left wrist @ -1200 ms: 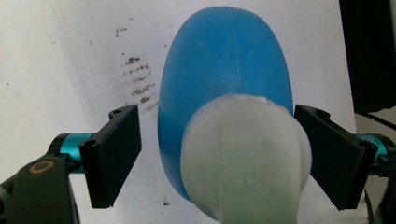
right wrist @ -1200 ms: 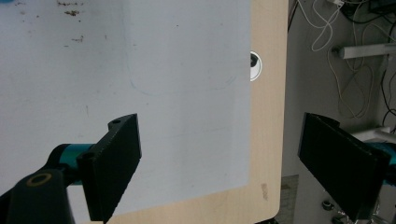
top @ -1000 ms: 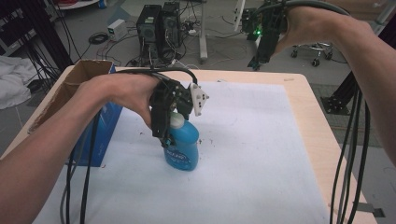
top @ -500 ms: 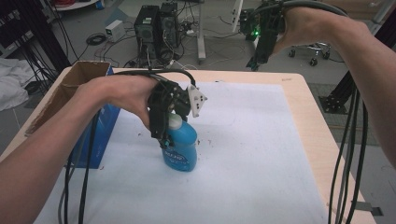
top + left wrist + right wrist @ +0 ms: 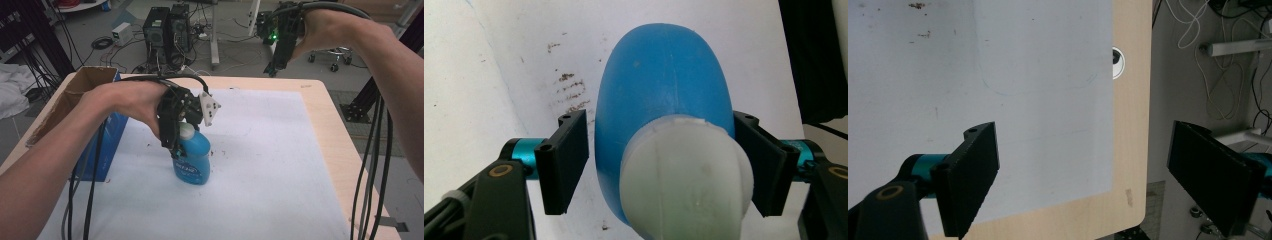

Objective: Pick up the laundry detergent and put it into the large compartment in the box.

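A: Starting at the left of the high view, what stood there?

B: A cardboard box (image 5: 75, 102) with a blue side sat at the left edge of the table (image 5: 330, 130), just behind the person's left forearm. A white sheet (image 5: 260, 165) covered most of the tabletop.

A: And the bottle?

B: The blue bottle (image 5: 192, 157) stood upright on the white sheet, left of centre in the high view, with its white cap (image 5: 186, 131) on top. The left gripper (image 5: 177, 142) came down over it from above.

A: How did its jaws stand?

B: They had just been closing, with the bottle between them. In the left gripper view the right-hand jaw lay against the bottle's shoulder beside the cap, while the left-hand jaw stood a sliver off the blue body (image 5: 659, 85). So they were partly closed around it, not yet pressing from both sides.

A: Anything on the sheet near it?

B: Small brown specks (image 5: 569, 92) at the upper left of the left gripper view, just beside the bottle.

A: And at the right?

B: The right gripper (image 5: 281, 47) was held high at the upper right of the high view, well apart from the bottle. Its jaws stood wide apart with nothing between them; beneath them the right gripper view showed the sheet and the table's rounded corner (image 5: 1128, 200).
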The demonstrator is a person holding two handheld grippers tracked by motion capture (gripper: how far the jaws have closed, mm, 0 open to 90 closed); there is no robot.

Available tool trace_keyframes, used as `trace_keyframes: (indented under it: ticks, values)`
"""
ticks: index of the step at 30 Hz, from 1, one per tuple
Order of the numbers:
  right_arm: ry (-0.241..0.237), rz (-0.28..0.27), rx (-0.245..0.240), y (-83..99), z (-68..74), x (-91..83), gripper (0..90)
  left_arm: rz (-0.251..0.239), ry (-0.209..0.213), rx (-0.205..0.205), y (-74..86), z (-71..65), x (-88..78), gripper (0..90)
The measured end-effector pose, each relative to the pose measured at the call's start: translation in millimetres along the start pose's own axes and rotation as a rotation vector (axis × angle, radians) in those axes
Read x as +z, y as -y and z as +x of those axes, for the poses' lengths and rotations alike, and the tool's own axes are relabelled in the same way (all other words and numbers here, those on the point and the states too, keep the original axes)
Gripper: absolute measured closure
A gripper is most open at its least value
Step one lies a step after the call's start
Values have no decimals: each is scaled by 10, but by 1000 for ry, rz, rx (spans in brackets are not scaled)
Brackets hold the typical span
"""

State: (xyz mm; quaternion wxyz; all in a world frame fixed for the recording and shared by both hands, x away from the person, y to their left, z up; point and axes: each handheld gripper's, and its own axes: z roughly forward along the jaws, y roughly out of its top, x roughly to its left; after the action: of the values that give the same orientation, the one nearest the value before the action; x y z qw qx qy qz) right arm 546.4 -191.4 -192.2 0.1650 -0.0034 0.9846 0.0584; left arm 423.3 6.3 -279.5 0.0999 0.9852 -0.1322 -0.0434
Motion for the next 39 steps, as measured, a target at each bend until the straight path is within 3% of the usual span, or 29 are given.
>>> trace_keyframes:
  ticks: [29,39]
  values:
    - [9,3,11,22,14,-24,125,-9,-9,10,-16,-23,-23,378]
    - [7,8,7,25,28,-16,125,-3,-11,-11,-40,-20,-27,382]
